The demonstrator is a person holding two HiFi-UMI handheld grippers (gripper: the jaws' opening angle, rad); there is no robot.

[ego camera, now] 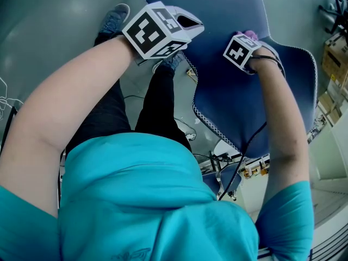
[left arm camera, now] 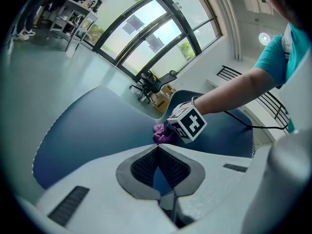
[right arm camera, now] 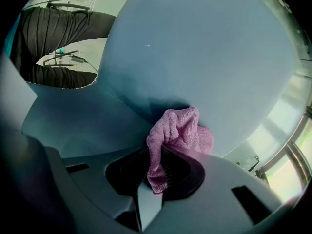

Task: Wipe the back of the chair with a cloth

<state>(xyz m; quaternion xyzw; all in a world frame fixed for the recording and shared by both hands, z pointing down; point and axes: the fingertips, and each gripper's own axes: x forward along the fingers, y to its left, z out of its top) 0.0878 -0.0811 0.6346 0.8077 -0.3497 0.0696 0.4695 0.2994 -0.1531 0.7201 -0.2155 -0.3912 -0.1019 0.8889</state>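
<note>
Bottom of the head view: a person in a teal shirt [ego camera: 152, 200] is leaning over the blue chair [ego camera: 234, 102], both forearms reaching up the frame.

Upper right: the right tongs [right arm camera: 168, 147] are clamping the pink cloth [right arm camera: 179, 128]. Its bunched end is pressing on the chair's blue surface and a tail is hanging between the pads.

Upper centre: the left tongs [left arm camera: 157, 149] are sitting with their tips meeting, beside the chair's stitched edge [ego camera: 209, 125].

Top left, farthest: a blue shoe [ego camera: 114, 19] is standing on the grey floor [ego camera: 49, 31].

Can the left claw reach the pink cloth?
Probably yes: only bare chair lies between the left claw and the cloth. But it is clamped on the chair's edge, and the right claw holds the cloth.
</note>
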